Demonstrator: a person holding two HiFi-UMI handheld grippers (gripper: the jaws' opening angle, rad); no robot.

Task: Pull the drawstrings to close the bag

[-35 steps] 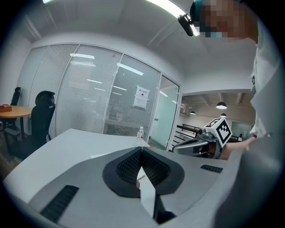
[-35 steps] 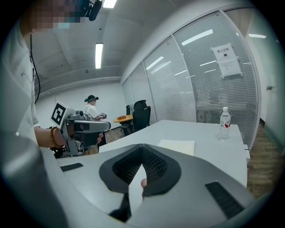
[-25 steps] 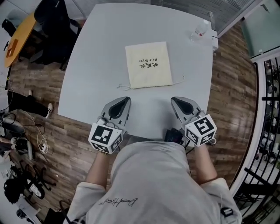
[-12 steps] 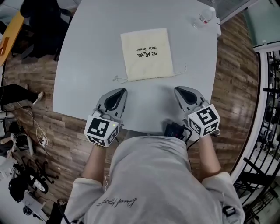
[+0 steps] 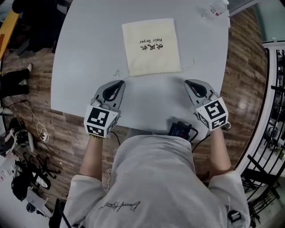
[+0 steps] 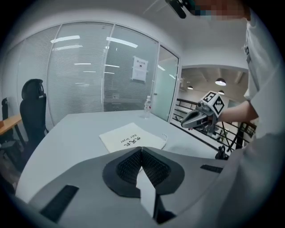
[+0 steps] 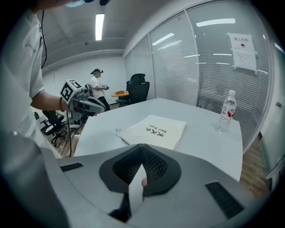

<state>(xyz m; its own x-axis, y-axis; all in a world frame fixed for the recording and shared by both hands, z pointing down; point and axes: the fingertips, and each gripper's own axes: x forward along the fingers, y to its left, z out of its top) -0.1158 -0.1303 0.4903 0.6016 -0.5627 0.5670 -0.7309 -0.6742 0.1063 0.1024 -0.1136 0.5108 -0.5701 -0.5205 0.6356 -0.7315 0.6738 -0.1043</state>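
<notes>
1. Approach: within the last second both grippers have closed in on the bag (image 5: 151,46). It lies flat on the white table (image 5: 84,53) with its mouth edge toward the person. The left gripper (image 5: 120,83) now sits just short of the bag's near left corner and the right gripper (image 5: 189,83) just short of its near right corner. A second ago each hung further back from that edge.
2. Height: both also look to have sunk toward the tabletop, with their noses tipped down at the bag.
3. Jaws: no change here. Each gripper view shows its two jaws pressed together with nothing between them.
4. Bag: it has not been disturbed. The cloth is still smooth and the mouth ungathered.
5. Cords: the left drawstring (image 5: 118,72) trails out from the bag's near left corner and the right drawstring (image 5: 190,65) from its near right corner. Both are thin cords lying slack. The left gripper's tip is near its cord, and as far as I can tell not touching it.
6. Meaning: this looks like the tail of the reach, with no pulling begun. The closing of the bag is all still to do.
7. Next move, as a judgement: each pair of jaws must part before it can take a cord. The cords are fine and lie flat against the table, so each pinch has to come in low and may miss or slip.
8. Bystander: a water bottle (image 5: 217,8) stands beyond the bag's far right corner, well apart from the work.
</notes>
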